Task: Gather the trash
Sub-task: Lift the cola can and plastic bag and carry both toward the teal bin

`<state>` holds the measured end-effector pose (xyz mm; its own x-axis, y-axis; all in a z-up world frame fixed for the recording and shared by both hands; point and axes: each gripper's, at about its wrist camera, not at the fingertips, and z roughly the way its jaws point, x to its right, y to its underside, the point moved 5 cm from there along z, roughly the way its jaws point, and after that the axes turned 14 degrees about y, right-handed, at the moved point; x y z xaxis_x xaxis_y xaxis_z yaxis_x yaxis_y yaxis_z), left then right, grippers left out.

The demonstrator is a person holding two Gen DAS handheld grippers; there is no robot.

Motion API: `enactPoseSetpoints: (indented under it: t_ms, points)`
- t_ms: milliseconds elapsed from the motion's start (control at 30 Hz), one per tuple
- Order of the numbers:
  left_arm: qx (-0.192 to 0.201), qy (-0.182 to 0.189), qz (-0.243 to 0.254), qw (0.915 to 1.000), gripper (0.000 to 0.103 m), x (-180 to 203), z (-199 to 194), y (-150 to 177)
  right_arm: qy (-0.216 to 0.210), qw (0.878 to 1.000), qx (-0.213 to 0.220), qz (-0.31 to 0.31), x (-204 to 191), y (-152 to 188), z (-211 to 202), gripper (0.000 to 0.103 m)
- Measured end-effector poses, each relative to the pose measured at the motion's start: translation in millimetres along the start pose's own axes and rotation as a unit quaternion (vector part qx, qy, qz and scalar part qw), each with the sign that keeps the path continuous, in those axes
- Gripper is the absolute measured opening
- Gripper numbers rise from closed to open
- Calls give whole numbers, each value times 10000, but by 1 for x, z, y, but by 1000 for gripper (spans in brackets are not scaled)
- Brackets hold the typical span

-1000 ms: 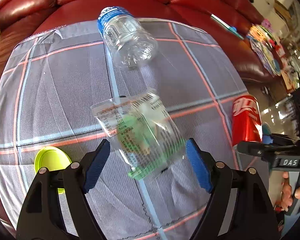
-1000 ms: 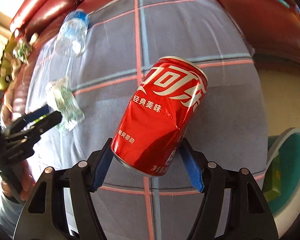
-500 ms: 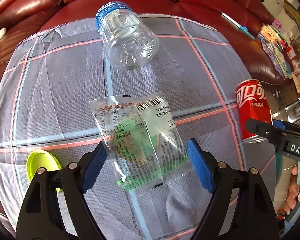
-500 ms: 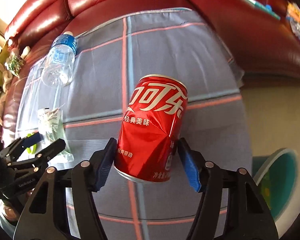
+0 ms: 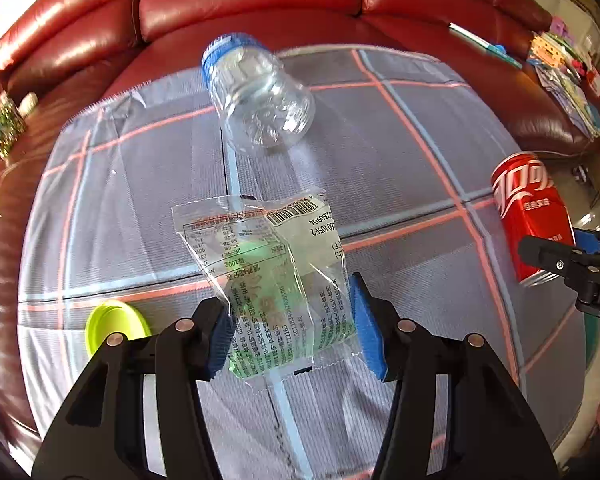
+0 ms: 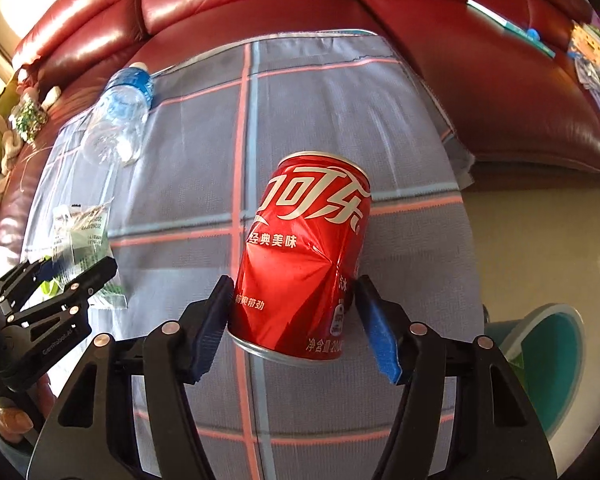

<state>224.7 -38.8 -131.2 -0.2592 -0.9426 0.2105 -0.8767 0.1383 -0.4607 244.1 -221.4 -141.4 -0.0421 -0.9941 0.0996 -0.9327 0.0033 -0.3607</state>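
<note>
Trash pickup on a cloth-draped red sofa (image 5: 260, 4), both grippers loaded.

Plaid cloth (image 5: 380, 140) carried the litter, a clear bottle (image 5: 260, 104) and a green lid (image 5: 114, 322) not yet taken. Right gripper (image 6: 296, 316) pinched the dented red can (image 6: 304, 256) low on its body, likely bound for the teal bin (image 6: 548, 344) nearby. Left gripper (image 5: 290, 324), jaws just closing, squeezed the crinkled wrapper (image 5: 268, 276) by its sides.

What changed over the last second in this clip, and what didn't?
The left tongs have just been closing on the clear snack wrapper, pads now pinching it. The right tongs stay clamped on the dented red cola can. Plastic bottle and yellow-green lid lie unmoved.
</note>
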Motion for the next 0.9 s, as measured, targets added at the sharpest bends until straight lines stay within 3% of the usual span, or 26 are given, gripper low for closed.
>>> enactPoseSetpoints:
  t_ms: [367,900]
  points:
    - [270,301,427,9983,51,59,-41,12,-297,9981,251,473,44,31,-44,62]
    - [265,599,887,9939,51,130,-63,36,-630,9913,527,1024,109,75,-84,62]
